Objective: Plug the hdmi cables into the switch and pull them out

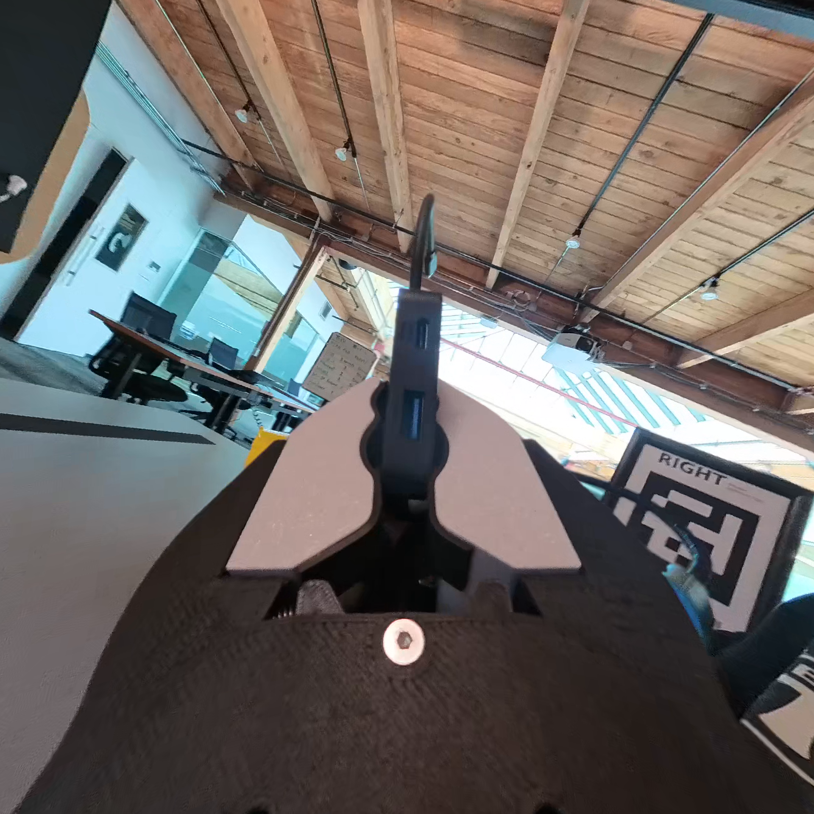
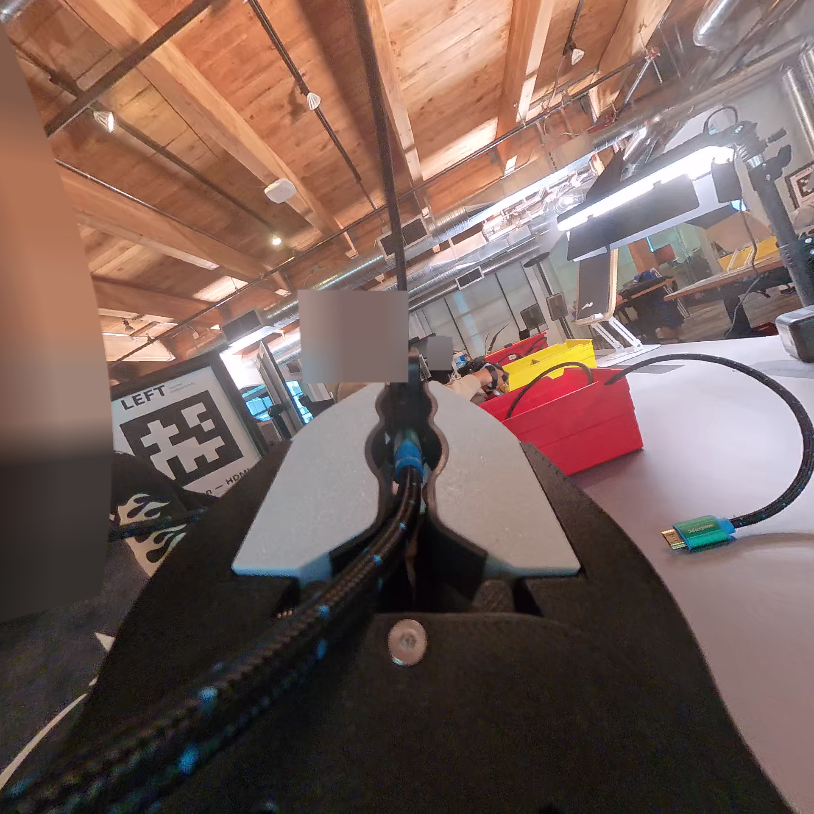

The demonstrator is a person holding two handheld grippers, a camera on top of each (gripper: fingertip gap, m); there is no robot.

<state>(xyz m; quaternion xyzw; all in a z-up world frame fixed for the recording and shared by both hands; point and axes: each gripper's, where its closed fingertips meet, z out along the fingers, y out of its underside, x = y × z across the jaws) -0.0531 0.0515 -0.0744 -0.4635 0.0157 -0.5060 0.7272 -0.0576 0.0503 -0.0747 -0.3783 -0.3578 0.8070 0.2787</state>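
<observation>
The left gripper (image 1: 407, 434) was lifted toward the ceiling, and its fingers (image 1: 326, 475) were clenched on the switch (image 1: 412, 396), a slim dark hub standing upright between them. A short black lead (image 1: 418, 238) curled out from the top of the switch. Two ports on its narrow side faced the camera, and both were empty.

The right gripper (image 2: 407, 434) was closed on the blue and green plug (image 2: 407, 445) of a braided cable (image 2: 308, 616), which ran back over the gripper body. The tip of this plug was hidden (a blurred patch covered the space just beyond the fingers), so I could not tell whether it was seated in the switch or only near it.

A second cable (image 2: 784, 445) lay on the bench (image 2: 727, 616), its green plug (image 2: 700, 532) free, its far end going toward a red bin (image 2: 581, 418).

In my judgement the risks were these. Both tools were held in the air, so a plug that was a little tilted could jam at the port mouth. The switch was held only by its lower part, and a strong push could make it turn or slip. The cable over the gripper could also drag the plug sideways.
</observation>
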